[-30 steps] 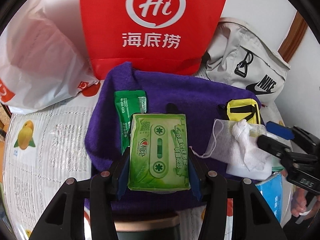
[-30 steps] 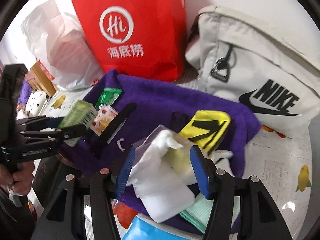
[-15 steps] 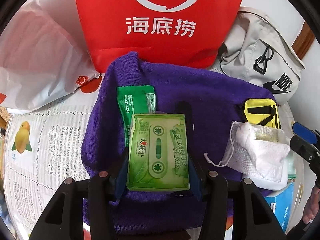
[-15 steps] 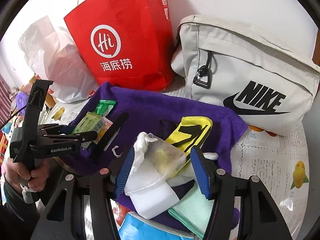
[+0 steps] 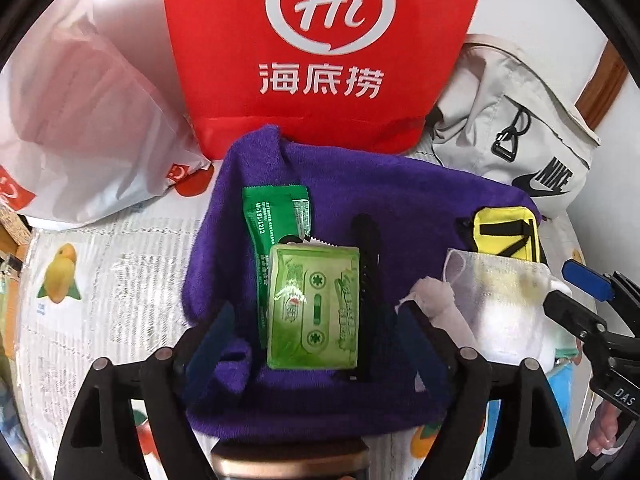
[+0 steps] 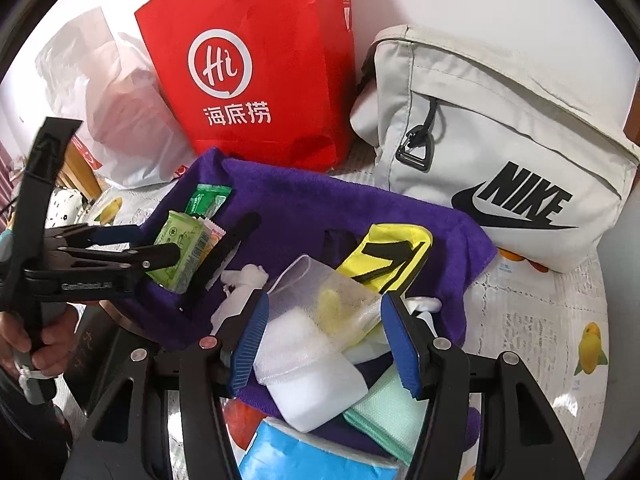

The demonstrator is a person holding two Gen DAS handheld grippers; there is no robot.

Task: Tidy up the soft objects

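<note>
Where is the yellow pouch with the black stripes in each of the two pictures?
Left wrist view: the yellow pouch sits to the right of the middle, on the purple towel's right edge, behind the white mesh bag.
Right wrist view: the pouch is near the middle, just behind the mesh bag.
Shared landmark: the red paper bag stands behind the towel.

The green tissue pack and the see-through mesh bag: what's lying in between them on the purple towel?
A long black comb-like strip lies right beside the green tissue pack, then bare purple towel up to the mesh bag. The left wrist view shows this.
</note>
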